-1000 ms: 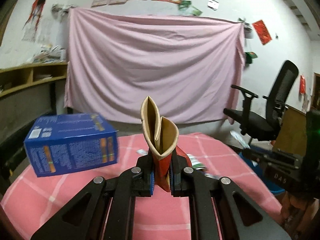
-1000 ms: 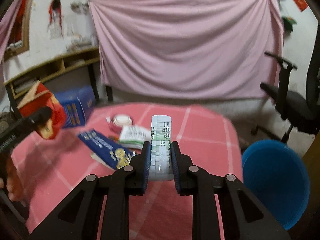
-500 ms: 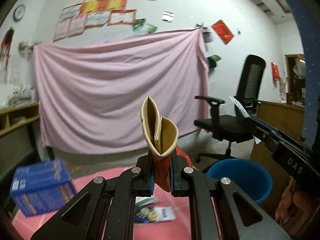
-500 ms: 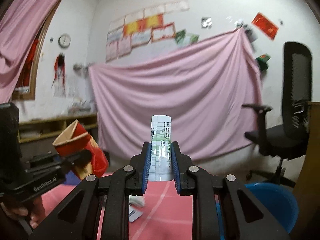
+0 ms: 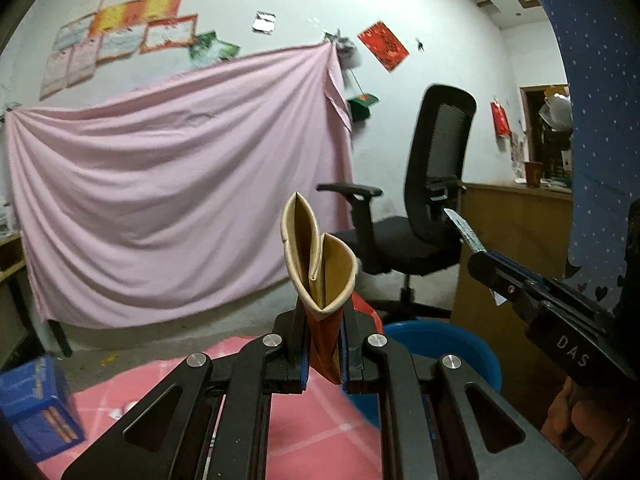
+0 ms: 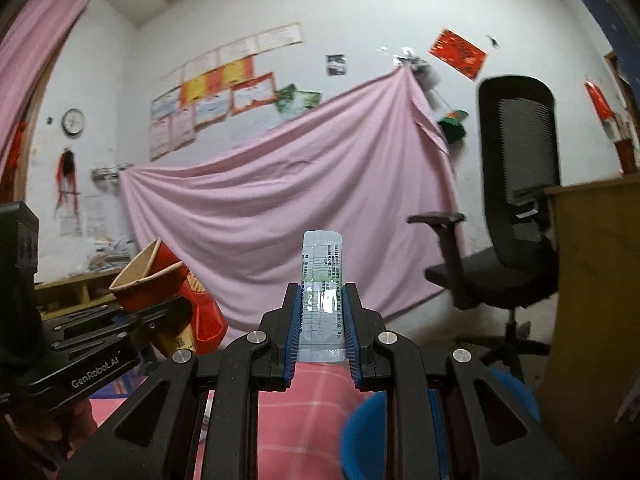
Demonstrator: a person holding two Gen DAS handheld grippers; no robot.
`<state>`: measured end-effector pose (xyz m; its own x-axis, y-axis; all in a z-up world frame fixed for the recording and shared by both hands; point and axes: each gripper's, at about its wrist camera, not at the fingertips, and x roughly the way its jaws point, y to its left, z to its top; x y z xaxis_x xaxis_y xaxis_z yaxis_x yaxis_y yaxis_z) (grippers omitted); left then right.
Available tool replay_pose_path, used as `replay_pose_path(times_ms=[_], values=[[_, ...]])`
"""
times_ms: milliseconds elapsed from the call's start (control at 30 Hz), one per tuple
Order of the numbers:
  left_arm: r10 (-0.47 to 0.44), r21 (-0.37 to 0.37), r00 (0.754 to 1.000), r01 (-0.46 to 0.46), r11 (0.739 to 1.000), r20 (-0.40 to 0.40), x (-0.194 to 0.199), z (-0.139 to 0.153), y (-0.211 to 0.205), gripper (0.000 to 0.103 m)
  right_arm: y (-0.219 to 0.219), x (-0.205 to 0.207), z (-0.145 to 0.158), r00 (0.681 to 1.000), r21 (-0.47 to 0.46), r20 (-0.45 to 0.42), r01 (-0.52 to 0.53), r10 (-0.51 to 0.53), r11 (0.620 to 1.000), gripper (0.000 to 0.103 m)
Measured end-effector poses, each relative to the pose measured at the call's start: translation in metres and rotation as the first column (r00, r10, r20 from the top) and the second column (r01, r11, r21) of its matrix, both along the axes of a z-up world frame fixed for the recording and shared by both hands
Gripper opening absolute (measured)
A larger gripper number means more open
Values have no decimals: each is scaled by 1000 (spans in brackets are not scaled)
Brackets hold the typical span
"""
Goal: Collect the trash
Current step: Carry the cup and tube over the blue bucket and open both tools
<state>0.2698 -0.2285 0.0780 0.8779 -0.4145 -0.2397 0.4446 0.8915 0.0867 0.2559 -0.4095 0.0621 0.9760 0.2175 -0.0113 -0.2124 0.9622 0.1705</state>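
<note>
Two items clamped: my left gripper (image 5: 323, 354) squeezes crushed red paper cup (image 5: 320, 276), right gripper (image 6: 322, 330) pinches clear printed sachet (image 6: 322, 280); round blue plastic bin (image 5: 440, 340) near right, drop pending.

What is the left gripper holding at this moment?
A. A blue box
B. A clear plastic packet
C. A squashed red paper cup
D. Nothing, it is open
C: in the left wrist view the left gripper is shut on a squashed red paper cup with a tan inside, while the clear packet sits in the right gripper.
</note>
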Motion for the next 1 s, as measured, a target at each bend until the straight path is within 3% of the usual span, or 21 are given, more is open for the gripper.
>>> replay_pose_path(times_ms=[167, 367, 733, 800, 933, 1000], values=[[-47, 6, 991, 48, 999, -123, 25, -12, -25, 9, -23, 11, -10, 997, 36, -70, 43, -40, 998, 18], [-69, -50, 950, 56, 997, -306, 69, -28, -53, 9, -42, 37, -29, 973, 82, -223, 86, -66, 993, 19], [-64, -31, 900, 56, 998, -431, 98, -52, -66, 10, -70, 59, -53, 924, 133, -373, 148, -89, 980, 20], [-51, -20, 892, 47, 999, -450, 101, -55, -67, 12, -74, 62, -57, 914, 142, -396, 159, -91, 977, 20], [-52, -45, 885, 35, 998, -463, 101, -58, -62, 31, -79, 64, -62, 898, 154, -429, 178, -96, 972, 20], [-49, -54, 886, 28, 998, -461, 101, -59, -60, 32, -82, 66, -64, 893, 163, -440, 182, -94, 970, 22]])
